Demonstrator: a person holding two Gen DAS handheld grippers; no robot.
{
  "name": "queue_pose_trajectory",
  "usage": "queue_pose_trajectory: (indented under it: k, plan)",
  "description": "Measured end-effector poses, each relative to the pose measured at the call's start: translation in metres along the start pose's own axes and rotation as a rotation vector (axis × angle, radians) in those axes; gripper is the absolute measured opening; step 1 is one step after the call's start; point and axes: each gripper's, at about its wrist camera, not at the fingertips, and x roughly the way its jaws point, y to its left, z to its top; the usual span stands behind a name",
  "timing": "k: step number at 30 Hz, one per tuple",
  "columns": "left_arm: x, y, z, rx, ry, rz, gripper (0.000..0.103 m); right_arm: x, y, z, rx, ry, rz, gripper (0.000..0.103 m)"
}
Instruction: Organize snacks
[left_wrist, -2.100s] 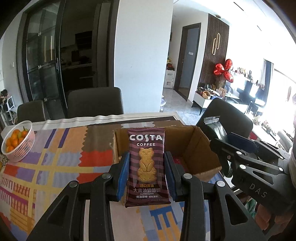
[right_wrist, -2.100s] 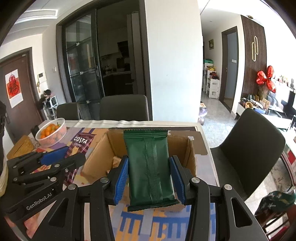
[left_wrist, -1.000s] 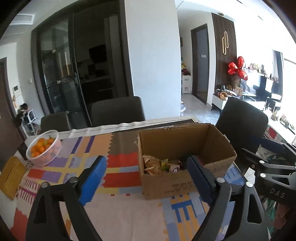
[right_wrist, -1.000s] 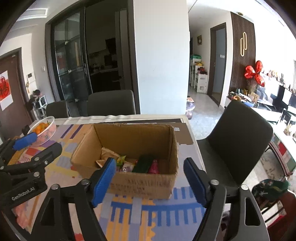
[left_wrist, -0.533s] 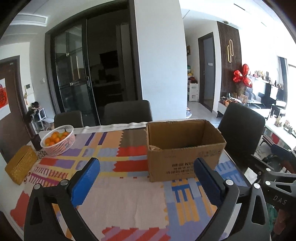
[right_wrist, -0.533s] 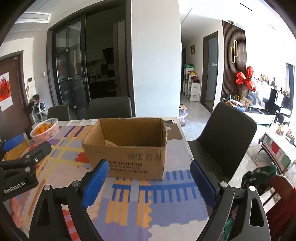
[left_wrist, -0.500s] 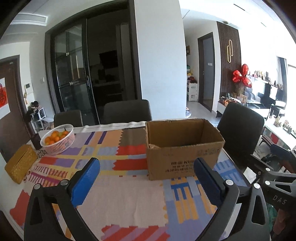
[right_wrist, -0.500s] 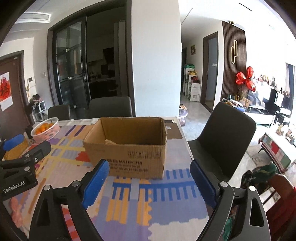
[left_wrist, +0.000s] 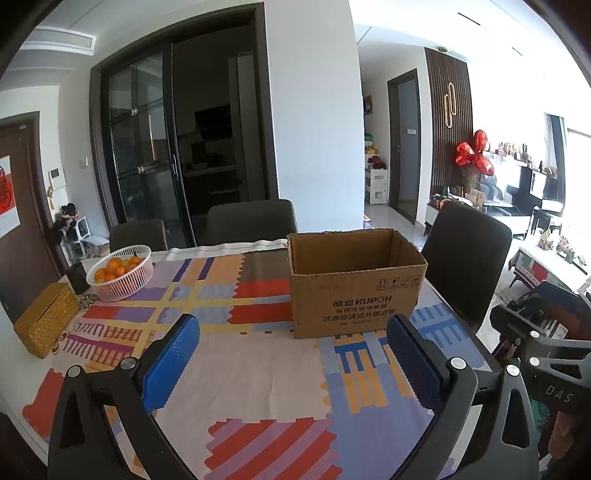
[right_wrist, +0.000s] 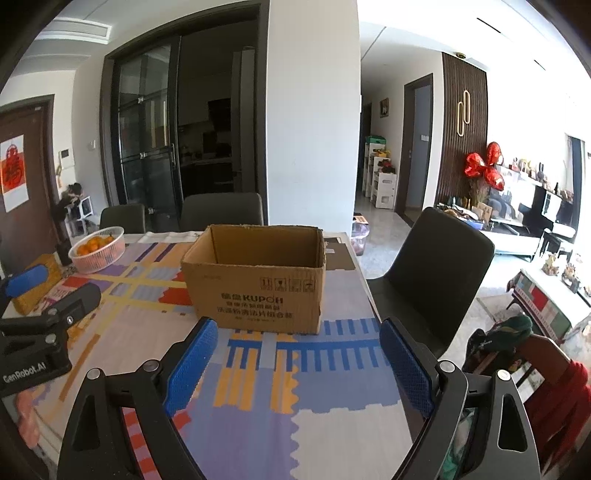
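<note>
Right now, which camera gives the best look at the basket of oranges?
The left wrist view. There the basket of oranges sits nearer and larger, left of the cardboard box, with single fruits and its ribbed wall easy to make out. The right wrist view shows the same basket smaller and farther off toward the left edge, fruits less distinct.

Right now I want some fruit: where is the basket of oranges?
The basket of oranges sits at the table's far left in both views, left of the cardboard box, with the woven yellow box just in front of it.
</note>
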Motion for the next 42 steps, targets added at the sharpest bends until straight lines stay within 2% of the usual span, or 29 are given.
queue_pose_trajectory:
  k: [12,42]
  plan:
    - [-0.021,0.001,-0.006,0.004,-0.021,-0.010,0.103,-0.019,0.002,-0.003,-0.001,-0.021,0.018,0.090]
    - [-0.024,-0.002,-0.008,0.014,-0.023,-0.010,0.103,-0.028,0.001,-0.003,0.009,-0.029,0.018,0.090]
